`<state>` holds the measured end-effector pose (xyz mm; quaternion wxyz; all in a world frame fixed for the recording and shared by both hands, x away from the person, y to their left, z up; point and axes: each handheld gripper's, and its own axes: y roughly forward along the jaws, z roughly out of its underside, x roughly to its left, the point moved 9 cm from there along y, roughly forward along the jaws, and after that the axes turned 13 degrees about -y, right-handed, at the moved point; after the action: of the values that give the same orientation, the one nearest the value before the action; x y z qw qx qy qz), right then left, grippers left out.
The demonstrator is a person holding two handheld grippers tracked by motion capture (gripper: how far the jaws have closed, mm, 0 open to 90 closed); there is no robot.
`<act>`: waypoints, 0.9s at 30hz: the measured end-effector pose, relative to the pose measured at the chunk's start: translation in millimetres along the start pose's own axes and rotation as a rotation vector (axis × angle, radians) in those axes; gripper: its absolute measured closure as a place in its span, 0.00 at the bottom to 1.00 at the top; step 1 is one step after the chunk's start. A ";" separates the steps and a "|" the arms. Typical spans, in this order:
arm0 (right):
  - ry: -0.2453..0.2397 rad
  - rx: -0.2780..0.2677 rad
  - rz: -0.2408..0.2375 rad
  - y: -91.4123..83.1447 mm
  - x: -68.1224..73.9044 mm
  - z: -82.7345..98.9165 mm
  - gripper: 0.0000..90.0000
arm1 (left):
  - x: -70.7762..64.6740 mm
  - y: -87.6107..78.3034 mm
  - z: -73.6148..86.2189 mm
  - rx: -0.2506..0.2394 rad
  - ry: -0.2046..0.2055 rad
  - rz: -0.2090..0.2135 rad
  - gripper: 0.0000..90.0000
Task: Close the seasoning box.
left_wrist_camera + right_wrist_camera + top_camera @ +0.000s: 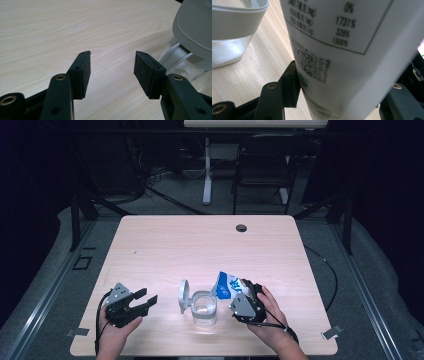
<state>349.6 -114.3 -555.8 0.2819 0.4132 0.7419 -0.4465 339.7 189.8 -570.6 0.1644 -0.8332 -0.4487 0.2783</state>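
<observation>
Dark room, black frame rails all round, and a pale wood-grain table point(200, 240) under the lamp. Centre stage sits a clear square plastic container point(204, 309) with its grey hinged lid point(184, 296) flipped up on the left side. Over on the right, the right gripper point(243, 292) has its jaws clamped on a white-and-blue printed pouch point(229, 285), tilted with its top toward the container's mouth (the right gripper view puts the pouch's nutrition panel point(342, 25) right against the lens, with the container's rim point(237, 15) just beside it). It looks like a pour is being lined up. The left gripper point(145, 301) rests on the table well to the left, jaws wide and empty, their black pads point(86, 72) framing bare wood, the grey lid just off to one side in its own view. To do this well, I'd say: keep the pouch's open corner over the middle of the mouth, tip slowly, and don't squeeze harder, or the contents may jump. That lid stands close, so the left gripper could steady the container.
</observation>
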 end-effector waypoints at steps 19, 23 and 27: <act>-0.060 0.006 -0.046 -0.4 5.7 -0.9 0.48 | 1.3 0.7 0.1 -0.006 -0.002 -0.001 0.53; -0.063 0.009 -0.073 -1.2 7.8 -1.2 0.48 | 1.1 0.6 0.0 -0.006 0.000 -0.001 0.53; -0.073 0.014 -0.097 -1.2 10.4 -0.5 0.48 | 1.2 0.8 0.1 -0.006 -0.001 -0.001 0.53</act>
<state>343.4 -110.4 -563.2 0.2840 0.3623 0.7470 -0.4797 340.7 190.4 -571.5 0.1618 -0.8333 -0.4502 0.2772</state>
